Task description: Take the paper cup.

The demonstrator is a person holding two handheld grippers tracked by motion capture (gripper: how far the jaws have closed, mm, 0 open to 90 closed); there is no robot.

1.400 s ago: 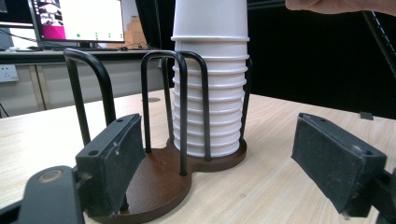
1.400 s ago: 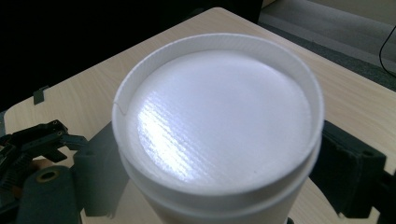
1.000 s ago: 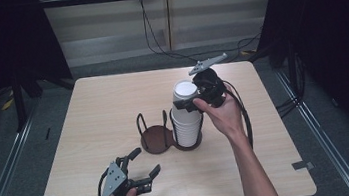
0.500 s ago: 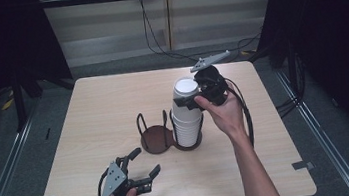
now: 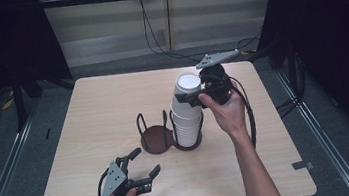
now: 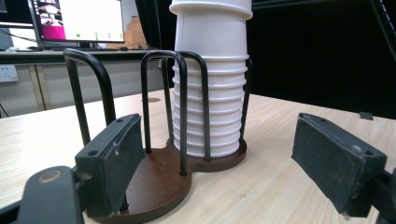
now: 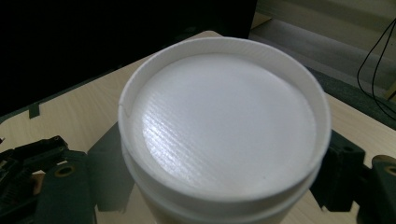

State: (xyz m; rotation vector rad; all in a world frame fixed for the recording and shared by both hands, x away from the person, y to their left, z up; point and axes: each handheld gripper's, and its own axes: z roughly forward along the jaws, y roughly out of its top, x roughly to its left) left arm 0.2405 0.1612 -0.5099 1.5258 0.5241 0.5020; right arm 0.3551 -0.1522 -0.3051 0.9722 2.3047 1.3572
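A stack of white paper cups (image 5: pixel 187 126) stands upside down in the right ring of a brown two-ring holder (image 5: pixel 156 139) with black wire loops. My right gripper (image 5: pixel 193 98) is shut on the top cup (image 5: pixel 189 87), one jaw on each side of its wall; in the right gripper view that cup (image 7: pixel 219 126) sits between the jaws of the right gripper (image 7: pixel 203 179). My left gripper (image 5: pixel 146 161) rests low near the table's front edge, open, with nothing between its pads. In the left gripper view the holder (image 6: pixel 159 177) and the stack (image 6: pixel 210 107) stand just ahead of the left gripper (image 6: pixel 217 140).
The holder's left ring (image 5: pixel 154 143) holds nothing. The light wooden table (image 5: pixel 103 106) has bare surface to the left and behind the holder. Dark floor and metal rails surround the table; cables hang behind its far edge.
My right gripper has drawn the top cup a little upward on the stack. The left gripper has stayed where it was.
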